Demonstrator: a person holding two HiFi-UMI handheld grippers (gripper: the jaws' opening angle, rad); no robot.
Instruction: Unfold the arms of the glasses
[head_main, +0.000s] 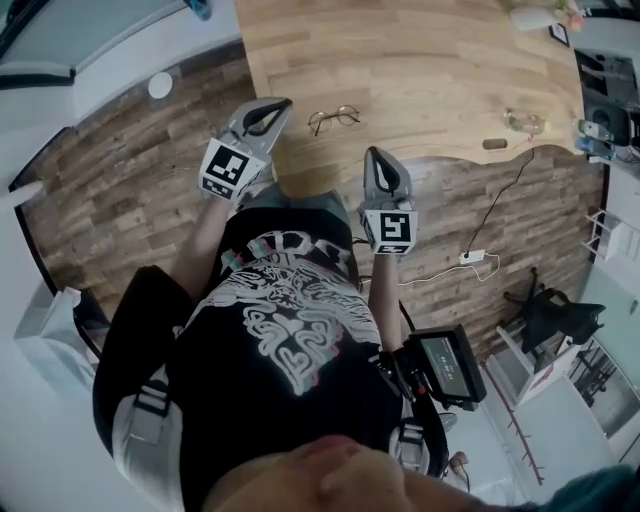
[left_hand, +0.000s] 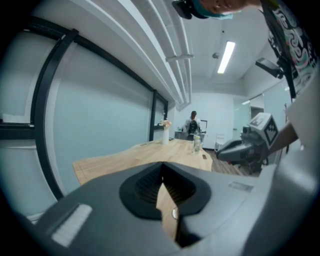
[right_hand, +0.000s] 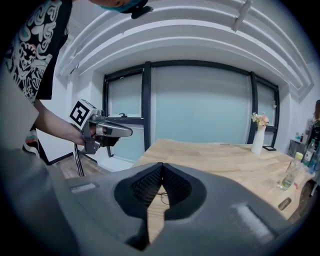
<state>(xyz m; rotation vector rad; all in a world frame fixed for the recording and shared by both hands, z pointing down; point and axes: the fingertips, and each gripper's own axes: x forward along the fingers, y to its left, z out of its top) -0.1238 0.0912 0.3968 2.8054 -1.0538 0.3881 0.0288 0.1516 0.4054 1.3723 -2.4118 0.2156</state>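
Observation:
A pair of thin wire-framed glasses (head_main: 335, 118) lies on the light wooden table (head_main: 420, 70), near its front edge. My left gripper (head_main: 278, 104) is shut and empty, its tip at the table's edge just left of the glasses. My right gripper (head_main: 376, 153) is also shut and empty, hovering off the table's edge to the lower right of the glasses. In the right gripper view the glasses (right_hand: 162, 196) show small through the gap under the closed fingertips, and the left gripper (right_hand: 107, 131) is at the left. The left gripper view shows the right gripper (left_hand: 245, 147) at the right.
A clear bottle (head_main: 525, 122) and a small brown object (head_main: 495, 144) lie at the table's right end. A white vase with flowers (right_hand: 258, 135) stands farther along. A white cable with an adapter (head_main: 472, 257) runs over the wooden floor. A person (left_hand: 192, 122) stands beyond the table's far end.

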